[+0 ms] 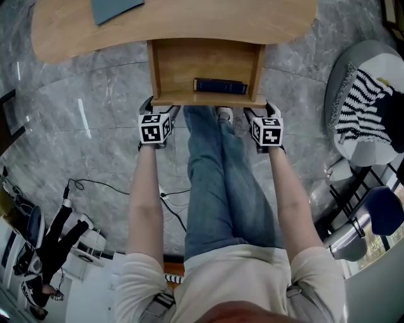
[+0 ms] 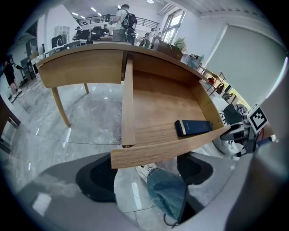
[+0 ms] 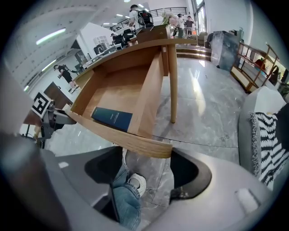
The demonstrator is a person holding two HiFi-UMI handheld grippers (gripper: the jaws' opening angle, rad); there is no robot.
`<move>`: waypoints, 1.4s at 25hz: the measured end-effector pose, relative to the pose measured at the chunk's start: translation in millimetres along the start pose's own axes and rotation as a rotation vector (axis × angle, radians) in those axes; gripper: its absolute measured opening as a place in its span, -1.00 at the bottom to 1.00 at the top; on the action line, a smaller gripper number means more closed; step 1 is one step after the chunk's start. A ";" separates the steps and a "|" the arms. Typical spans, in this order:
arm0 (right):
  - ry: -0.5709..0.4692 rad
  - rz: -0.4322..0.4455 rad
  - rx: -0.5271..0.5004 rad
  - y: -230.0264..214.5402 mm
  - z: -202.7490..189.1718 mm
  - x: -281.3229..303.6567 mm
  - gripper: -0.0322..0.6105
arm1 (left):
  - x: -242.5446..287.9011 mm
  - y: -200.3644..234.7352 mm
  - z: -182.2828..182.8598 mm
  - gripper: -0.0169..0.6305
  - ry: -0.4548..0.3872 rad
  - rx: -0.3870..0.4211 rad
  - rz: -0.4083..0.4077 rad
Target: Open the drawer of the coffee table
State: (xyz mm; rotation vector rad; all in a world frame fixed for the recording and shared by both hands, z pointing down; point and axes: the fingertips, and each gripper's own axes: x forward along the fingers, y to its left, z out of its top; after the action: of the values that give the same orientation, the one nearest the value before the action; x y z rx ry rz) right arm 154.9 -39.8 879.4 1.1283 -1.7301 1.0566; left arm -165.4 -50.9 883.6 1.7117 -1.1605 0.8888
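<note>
**Drawer out, both grippers wide open at its front corners**

The drawer (image 1: 183, 69) stands pulled well out from under the wooden coffee table top (image 1: 189, 22), towards the person. A dark blue book (image 1: 219, 86) lies on its floor near the front panel (image 1: 208, 99), towards the right side.

The left gripper (image 1: 161, 107) is at the front panel's left corner and the right gripper (image 1: 260, 110) at its right corner. In the left gripper view the jaws of the left gripper (image 2: 144, 173) stand far apart and clamp nothing. The left end of the front panel (image 2: 167, 149) crosses just above the gap, and contact cannot be made out. In the right gripper view the right gripper (image 3: 149, 173) is spread just as wide, with the panel's rounded right end (image 3: 144, 145) over the gap.

Below the drawer the person's jeans (image 1: 214, 176) and a white shoe (image 1: 225, 113) stand on the grey marble floor (image 1: 95, 94). A blue-grey flat item (image 1: 113, 7) lies on the table top, and a black-and-white striped throw (image 1: 360, 107) lies on a grey seat to the right
</note>
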 end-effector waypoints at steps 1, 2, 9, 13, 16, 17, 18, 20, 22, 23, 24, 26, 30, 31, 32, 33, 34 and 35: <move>-0.002 -0.001 0.005 -0.8 -0.4 1.5 0.11 | 1.9 0.1 -0.9 0.36 0.003 0.001 0.003; -0.005 -0.002 0.009 -1.7 -0.7 3.1 0.11 | 3.9 0.2 -1.6 0.36 0.006 0.001 0.006; 0.006 0.001 0.017 -5.0 -1.6 15.8 0.11 | 17.2 4.7 -4.7 0.36 0.025 0.005 0.025; -0.014 -0.007 0.016 -7.7 -1.4 19.4 0.11 | 20.9 4.5 -4.5 0.36 0.006 0.009 0.023; -0.023 -0.014 0.012 -7.1 -0.8 20.3 0.11 | 21.1 6.1 -4.2 0.36 -0.003 0.011 0.023; -0.021 -0.016 0.014 -6.2 -1.0 20.5 0.11 | 20.9 6.9 -4.7 0.36 -0.004 0.011 0.022; -0.019 -0.018 0.015 -5.5 -1.1 20.7 0.11 | 20.8 7.5 -4.9 0.36 -0.003 0.011 0.021; -0.018 -0.022 0.023 -5.5 -0.8 20.3 0.11 | 20.7 7.6 -5.1 0.36 -0.001 0.013 0.021; -0.020 -0.026 0.036 -5.5 0.1 18.1 0.12 | 20.5 7.3 -5.5 0.36 0.004 0.012 0.024; -0.021 -0.029 0.037 -5.1 0.6 16.5 0.13 | 20.0 7.4 -6.1 0.36 0.009 0.009 0.028; -0.019 -0.031 0.033 -4.3 1.2 14.3 0.12 | 19.1 7.7 -6.7 0.36 0.014 0.001 0.031; -0.014 -0.034 0.011 -2.2 2.7 7.4 0.12 | 14.1 7.5 -7.6 0.36 0.018 -0.027 0.040; -0.009 -0.027 -0.036 5.5 4.3 -16.0 0.12 | -9.8 4.0 -13.0 0.36 0.015 -0.090 0.060; -0.014 -0.023 -0.045 8.0 6.6 -21.9 0.11 | -16.7 3.3 -12.4 0.36 0.007 -0.102 0.066; -0.023 -0.019 -0.050 10.3 10.4 -27.6 0.09 | -23.9 2.6 -9.7 0.36 -0.006 -0.114 0.073; -0.034 -0.016 -0.052 12.1 14.8 -33.8 0.07 | -31.5 1.5 -5.7 0.36 -0.023 -0.128 0.081; -0.044 -0.016 -0.053 13.6 18.8 -41.1 0.01 | -39.8 -0.4 -1.2 0.36 -0.042 -0.141 0.090; -0.053 -0.015 -0.054 15.7 22.1 -49.1 -0.07 | -48.7 -3.1 3.5 0.36 -0.060 -0.152 0.098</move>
State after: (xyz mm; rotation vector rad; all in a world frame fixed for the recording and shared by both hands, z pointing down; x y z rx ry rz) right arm 150.3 -42.7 823.6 1.1424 -1.7784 0.9730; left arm -177.4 -37.3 838.1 1.5792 -1.3270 0.7911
